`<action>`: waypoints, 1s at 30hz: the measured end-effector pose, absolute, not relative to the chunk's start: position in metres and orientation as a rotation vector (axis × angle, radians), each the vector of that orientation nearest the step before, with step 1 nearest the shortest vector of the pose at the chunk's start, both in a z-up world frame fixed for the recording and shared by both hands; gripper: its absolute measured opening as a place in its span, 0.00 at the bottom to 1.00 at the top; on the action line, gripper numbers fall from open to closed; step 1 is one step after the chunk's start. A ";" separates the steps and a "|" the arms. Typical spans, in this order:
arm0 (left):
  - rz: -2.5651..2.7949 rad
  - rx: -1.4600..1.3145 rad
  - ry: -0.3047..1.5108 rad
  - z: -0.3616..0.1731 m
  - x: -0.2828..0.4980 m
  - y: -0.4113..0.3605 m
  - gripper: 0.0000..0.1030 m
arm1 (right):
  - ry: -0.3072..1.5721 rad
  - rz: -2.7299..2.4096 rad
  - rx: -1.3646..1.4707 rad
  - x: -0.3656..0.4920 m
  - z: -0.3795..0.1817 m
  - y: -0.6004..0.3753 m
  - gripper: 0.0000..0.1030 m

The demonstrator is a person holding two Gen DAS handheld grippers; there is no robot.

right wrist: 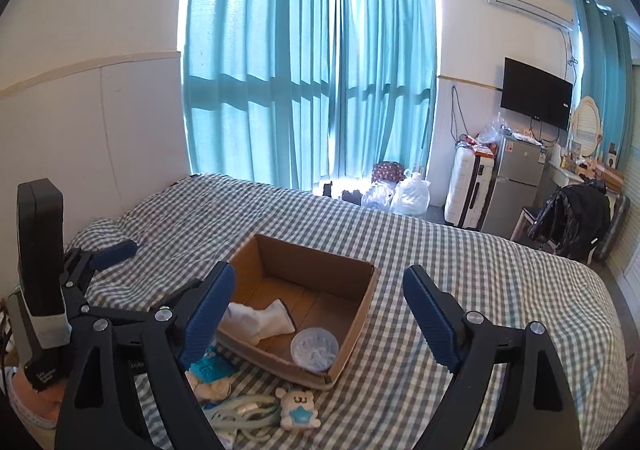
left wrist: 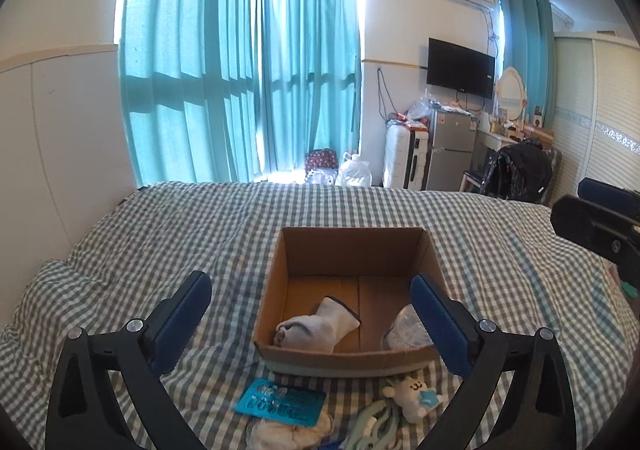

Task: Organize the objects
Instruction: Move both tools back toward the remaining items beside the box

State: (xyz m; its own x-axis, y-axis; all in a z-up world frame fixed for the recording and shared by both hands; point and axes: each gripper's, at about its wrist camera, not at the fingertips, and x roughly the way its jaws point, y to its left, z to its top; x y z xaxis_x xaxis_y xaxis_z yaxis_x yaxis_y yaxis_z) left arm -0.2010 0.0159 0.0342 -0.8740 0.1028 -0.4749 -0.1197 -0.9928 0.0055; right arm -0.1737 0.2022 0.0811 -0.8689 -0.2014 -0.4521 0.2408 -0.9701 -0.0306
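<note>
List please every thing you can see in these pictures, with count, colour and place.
box: 1, brown cardboard, open, on the bed
sock: 1, white, inside the box, left part
tub: 1, clear plastic, inside the box, near right corner
packet: 1, teal, on the bed before the box
plush: 1, white with blue star, on the bed before the box
cord: 1 bundle, pale green, left of the plush
cloth: 1, white, under the packet
bed: 1, grey-white check cover
curtains: teal, at the window
TV: 1, black, on the wall
fridge: 1, silver, beside a white suitcase
left tool: open, empty
right tool: open, empty
</note>
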 end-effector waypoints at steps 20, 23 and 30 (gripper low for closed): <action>2.933 -1.087 0.065 -0.077 -0.137 0.021 0.99 | 0.248 -2.704 0.952 -0.134 -0.040 0.223 0.84; 2.890 -1.157 0.109 -0.100 -0.142 0.034 0.99 | 0.265 -2.672 1.013 -0.148 -0.061 0.224 0.84; 2.788 -1.213 0.229 -0.136 -0.157 0.071 0.99 | 0.309 -2.600 1.124 -0.179 -0.090 0.233 0.84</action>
State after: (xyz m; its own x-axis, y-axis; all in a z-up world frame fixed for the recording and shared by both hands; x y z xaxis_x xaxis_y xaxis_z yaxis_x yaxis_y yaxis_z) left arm -0.1573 0.0713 -0.1358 -0.6798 0.0250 -0.7330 -0.1441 -0.9845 0.1001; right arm -0.1786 0.2331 -0.0897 -0.6528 -0.1792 -0.7361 0.3469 -0.9345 -0.0801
